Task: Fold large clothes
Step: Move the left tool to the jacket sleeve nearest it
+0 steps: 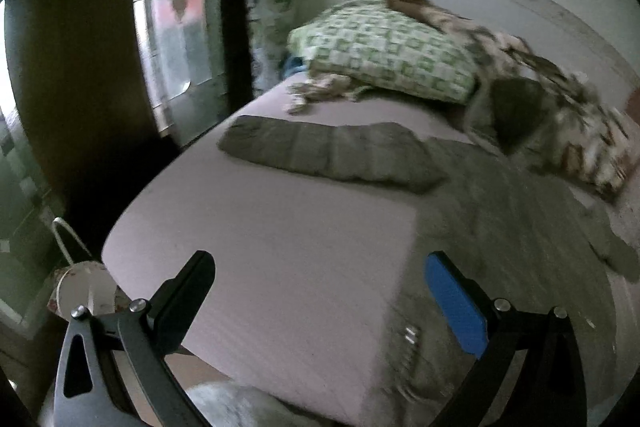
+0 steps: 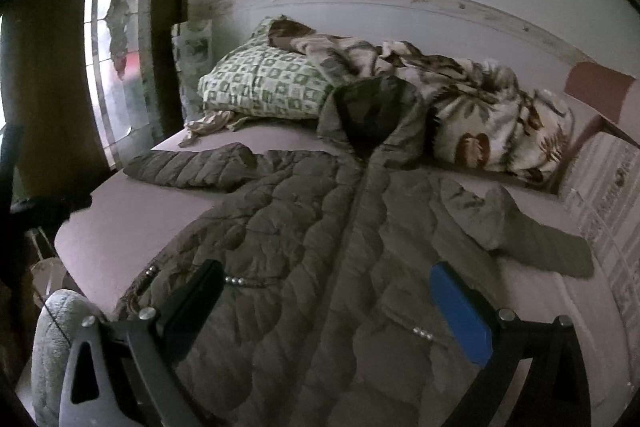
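Two grippers hovered over the bed, and nothing was in either one's grasp. From the left wrist view, the left gripper (image 1: 320, 291) had its jaws spread wide, black finger on one side, blue-padded finger on the other, above bare mattress (image 1: 260, 239) near the bed's near left corner. The grey quilted jacket (image 1: 500, 211) lay flat toward the right side of the bed, one sleeve (image 1: 328, 155) stretched out leftward across the sheet. Behind it, at the head of the bed, sat a green-checked pillow (image 1: 384, 59) with a floral blanket (image 1: 580, 131) bunched beside it. That view was blurred.

Over to the right wrist view: the right gripper (image 2: 326, 297) was also wide open, poised just above the jacket (image 2: 320, 247) at its lower hem, jaws straddling the front zip line. The jacket lay face up, hood (image 2: 372, 111) toward the pillow (image 2: 260, 87), left sleeve (image 2: 192, 167) reaching to the bed's left edge, the other sleeve (image 2: 520, 231) angled toward the right edge. The blanket (image 2: 492, 115) touched the hood.
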Motion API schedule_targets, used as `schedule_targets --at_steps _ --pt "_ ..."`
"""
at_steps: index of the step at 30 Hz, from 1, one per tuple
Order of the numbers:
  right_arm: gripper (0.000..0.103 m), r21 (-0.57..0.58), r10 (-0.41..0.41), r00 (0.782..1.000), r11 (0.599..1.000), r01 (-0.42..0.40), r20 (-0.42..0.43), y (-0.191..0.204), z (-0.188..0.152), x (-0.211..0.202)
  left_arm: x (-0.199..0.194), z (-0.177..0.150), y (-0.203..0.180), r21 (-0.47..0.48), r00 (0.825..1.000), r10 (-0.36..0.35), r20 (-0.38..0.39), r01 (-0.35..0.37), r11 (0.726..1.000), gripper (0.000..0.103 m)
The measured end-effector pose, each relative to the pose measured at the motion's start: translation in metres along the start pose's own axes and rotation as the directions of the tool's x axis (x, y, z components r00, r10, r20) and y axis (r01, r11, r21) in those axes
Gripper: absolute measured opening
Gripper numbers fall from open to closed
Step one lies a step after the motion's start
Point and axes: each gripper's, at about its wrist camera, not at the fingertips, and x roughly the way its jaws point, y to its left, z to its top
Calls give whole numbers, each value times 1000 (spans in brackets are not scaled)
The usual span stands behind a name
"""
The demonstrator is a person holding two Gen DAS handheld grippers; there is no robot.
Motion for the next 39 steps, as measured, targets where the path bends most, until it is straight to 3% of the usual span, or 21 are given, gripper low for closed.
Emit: schedule_targets --at_steps 9,14,21,24,29,39 --pt "103 -29 36 999 999 -36 -15 18 32 35 78 38 42 -80 992 26 -123 -36 996 103" --pt "103 -71 57 998 996 -58 -16 39 47 58 135 54 64 -125 975 23 -219 -52 991 103" --pt "103 -165 57 997 984 -65 -55 69 63 106 204 76 93 -176 958 49 -282 -102 979 103" --pt "103 -171 62 995 982 -75 -76 75 72 129 238 87 109 -249 947 5 -322 -90 964 103" --pt "103 -188 59 994 979 -75 -92 83 83 163 275 100 121 -321 941 -32 -336 -83 943 103" --pt "103 -232 25 992 971 -54 -125 91 104 230 333 123 138 -409 938 18 -346 -167 897 103"
